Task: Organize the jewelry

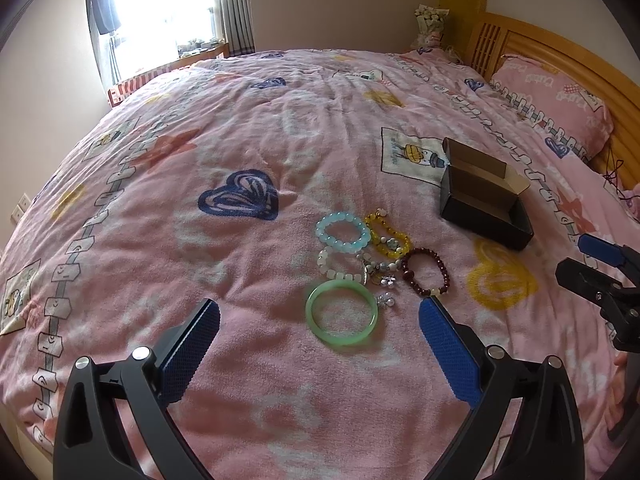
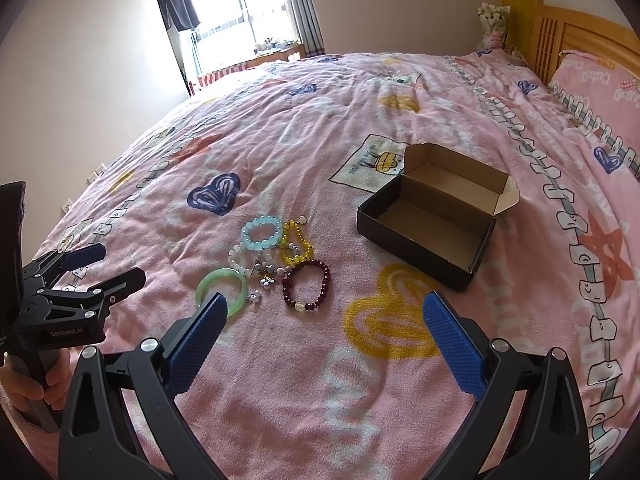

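Note:
Several bracelets lie bunched on the pink bedspread: a green bangle (image 1: 341, 313) (image 2: 222, 289), a light blue bead bracelet (image 1: 343, 234) (image 2: 261, 234), a yellow bead bracelet (image 1: 389, 238) (image 2: 295, 243), a dark red bead bracelet (image 1: 426, 271) (image 2: 307, 285) and a white bead bracelet (image 1: 340, 266) (image 2: 250, 259). An open, empty black box (image 1: 485, 211) (image 2: 430, 222) sits to their right. My left gripper (image 1: 320, 328) is open, just in front of the green bangle. My right gripper (image 2: 322, 320) is open, hovering right of the bracelets, in front of the box.
The bedspread (image 1: 240, 140) covers a large bed. A pink pillow (image 1: 560, 100) and wooden headboard (image 1: 532, 40) are at the far right. A window (image 1: 168, 4) is behind the bed. The other gripper shows at each view's edge (image 1: 600, 276) (image 2: 80, 280).

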The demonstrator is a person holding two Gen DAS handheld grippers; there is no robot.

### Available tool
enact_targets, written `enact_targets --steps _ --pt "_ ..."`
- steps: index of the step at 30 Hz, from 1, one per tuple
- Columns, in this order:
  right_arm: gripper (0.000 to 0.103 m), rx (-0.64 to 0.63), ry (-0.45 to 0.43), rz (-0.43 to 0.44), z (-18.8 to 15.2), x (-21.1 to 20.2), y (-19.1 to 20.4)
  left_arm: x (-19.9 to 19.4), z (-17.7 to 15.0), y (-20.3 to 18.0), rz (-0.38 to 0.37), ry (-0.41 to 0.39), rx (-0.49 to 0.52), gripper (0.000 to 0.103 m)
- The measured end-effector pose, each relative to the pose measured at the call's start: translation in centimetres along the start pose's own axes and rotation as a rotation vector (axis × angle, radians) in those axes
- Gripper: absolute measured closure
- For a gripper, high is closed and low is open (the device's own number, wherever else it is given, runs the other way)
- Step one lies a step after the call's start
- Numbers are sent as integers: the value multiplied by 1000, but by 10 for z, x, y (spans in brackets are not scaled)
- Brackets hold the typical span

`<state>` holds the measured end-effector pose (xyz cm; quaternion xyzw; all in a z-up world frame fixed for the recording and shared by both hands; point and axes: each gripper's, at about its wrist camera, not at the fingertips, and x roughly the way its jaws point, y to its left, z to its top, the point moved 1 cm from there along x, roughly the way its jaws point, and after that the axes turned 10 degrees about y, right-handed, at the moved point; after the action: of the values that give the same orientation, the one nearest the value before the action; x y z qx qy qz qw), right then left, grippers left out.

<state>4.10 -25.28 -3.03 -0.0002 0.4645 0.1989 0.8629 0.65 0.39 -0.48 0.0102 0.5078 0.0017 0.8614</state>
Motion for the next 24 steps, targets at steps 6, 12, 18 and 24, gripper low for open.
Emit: enact_targets --steps 6,12,18,24 --pt "7 -1 -4 1 0 -2 1 0 1 0 -1 1 5 6" --pt "7 -1 -5 0 0 -2 1 0 0 -1 1 3 8 6" --pt "7 -1 -4 2 0 -2 0 0 1 -2 3 0 8 6" --pt "7 -2 -5 1 0 -2 1 -1 1 -1 1 -1 10 6"
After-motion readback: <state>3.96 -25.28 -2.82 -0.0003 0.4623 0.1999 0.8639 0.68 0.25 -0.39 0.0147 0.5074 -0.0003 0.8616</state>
